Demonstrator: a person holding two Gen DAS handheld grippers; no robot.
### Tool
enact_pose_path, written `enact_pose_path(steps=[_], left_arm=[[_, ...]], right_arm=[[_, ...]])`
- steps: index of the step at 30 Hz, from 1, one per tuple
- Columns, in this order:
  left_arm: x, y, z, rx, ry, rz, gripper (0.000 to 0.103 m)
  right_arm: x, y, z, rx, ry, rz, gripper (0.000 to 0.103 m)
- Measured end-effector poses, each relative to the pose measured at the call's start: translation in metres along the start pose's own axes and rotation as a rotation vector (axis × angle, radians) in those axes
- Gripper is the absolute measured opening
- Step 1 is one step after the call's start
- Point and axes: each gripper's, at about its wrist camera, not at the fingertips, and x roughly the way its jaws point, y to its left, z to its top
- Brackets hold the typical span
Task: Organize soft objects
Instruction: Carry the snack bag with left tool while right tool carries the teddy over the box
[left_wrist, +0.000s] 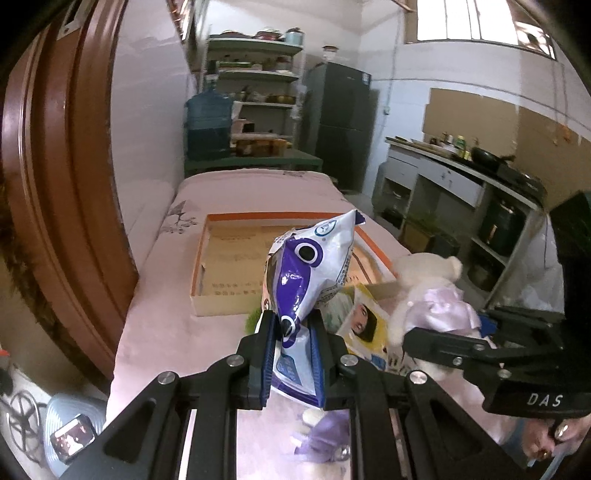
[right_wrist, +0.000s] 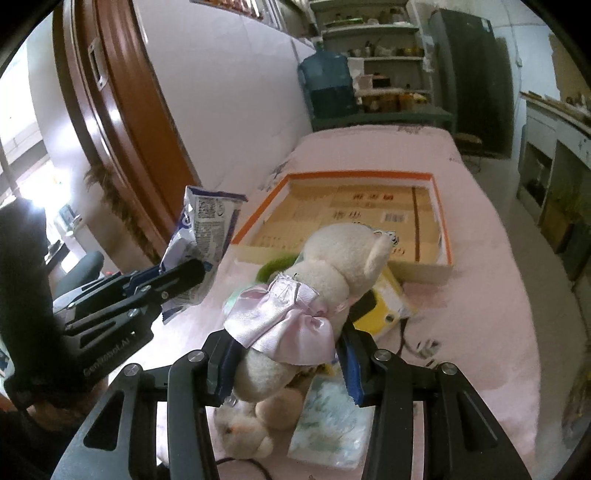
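Both grippers clamped on soft items above the pink-covered table (right_wrist: 480, 258)

Left gripper (left_wrist: 291, 332) is pinched on a crinkled white-and-purple plastic snack bag (left_wrist: 314, 266); right gripper (right_wrist: 284, 350) is pressed on a cream plush bear in a pink satin dress (right_wrist: 306, 295). Both are held clear of the cloth, near the shallow orange-rimmed cardboard tray (right_wrist: 445, 236) lying farther back

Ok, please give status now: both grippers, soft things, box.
Left gripper shut on snack bag. Right gripper shut on plush bear. Box open ahead, nothing blocking.
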Motion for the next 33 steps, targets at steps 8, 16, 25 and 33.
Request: enact_pose_path(steps=[8, 16, 25, 33], left_arm=[[0.008, 0.005, 0.026, -0.043, 0.004, 0.024, 0.018], [0.02, 0.008, 0.047, -0.072, 0.004, 0.042, 0.018], [0.046, 0.014, 0.071, -0.095, 0.031, 0.053, 0.018], [0.073, 0.029, 0.087, -0.142, 0.066, 0.041, 0.018]], right_arm=[[-0.014, -0.012, 0.032, -0.024, -0.065, -0.041, 0.048], [-0.011, -0.019, 0.057, -0.047, -0.092, -0.058, 0.048], [0.011, -0.027, 0.087, -0.053, -0.092, -0.055, 0.047], [0.043, -0.04, 0.113, -0.029, -0.071, -0.031, 0.047]])
